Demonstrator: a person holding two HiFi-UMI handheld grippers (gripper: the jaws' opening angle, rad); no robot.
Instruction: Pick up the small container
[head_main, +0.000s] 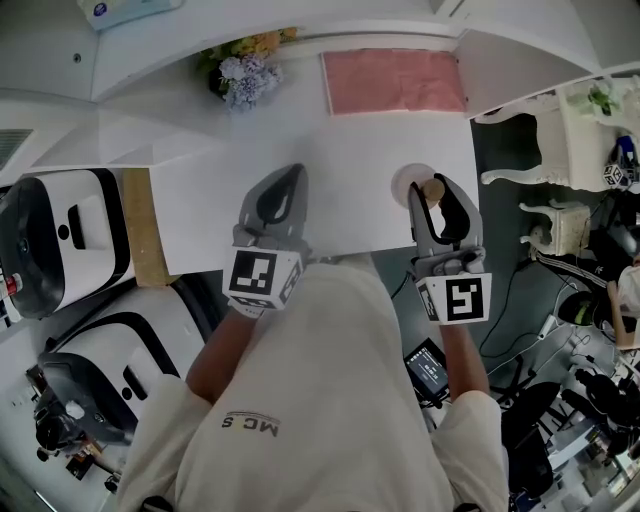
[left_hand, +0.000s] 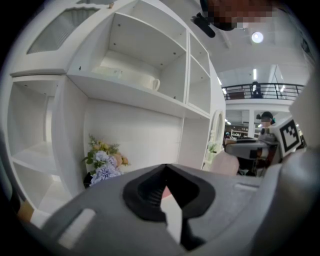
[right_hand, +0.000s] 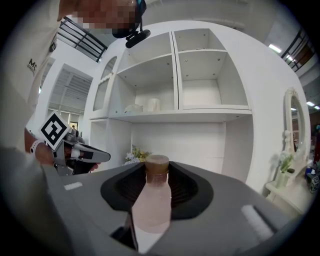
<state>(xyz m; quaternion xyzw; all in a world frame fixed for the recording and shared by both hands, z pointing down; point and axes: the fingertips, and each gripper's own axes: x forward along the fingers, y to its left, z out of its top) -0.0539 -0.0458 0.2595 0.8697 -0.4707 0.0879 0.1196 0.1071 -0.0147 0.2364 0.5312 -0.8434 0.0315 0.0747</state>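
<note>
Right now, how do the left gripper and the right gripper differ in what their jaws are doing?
The left gripper has its jaws meeting at the tips, empty; the right gripper has them wider, closed on the small container, a pale pink bottle with a brown cap. The left gripper hangs over bare table; the right gripper is nearer the table's right edge. Both point toward the white shelves.

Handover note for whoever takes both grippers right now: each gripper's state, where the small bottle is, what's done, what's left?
Left gripper: shut, empty, over the white table.
Right gripper: closed on the small bottle, which stands upright between its jaws, towards the table's right side.
Done: bottle grasped.
Left: lift it clear. Whether it has already left the table can't be told from these views.
</note>
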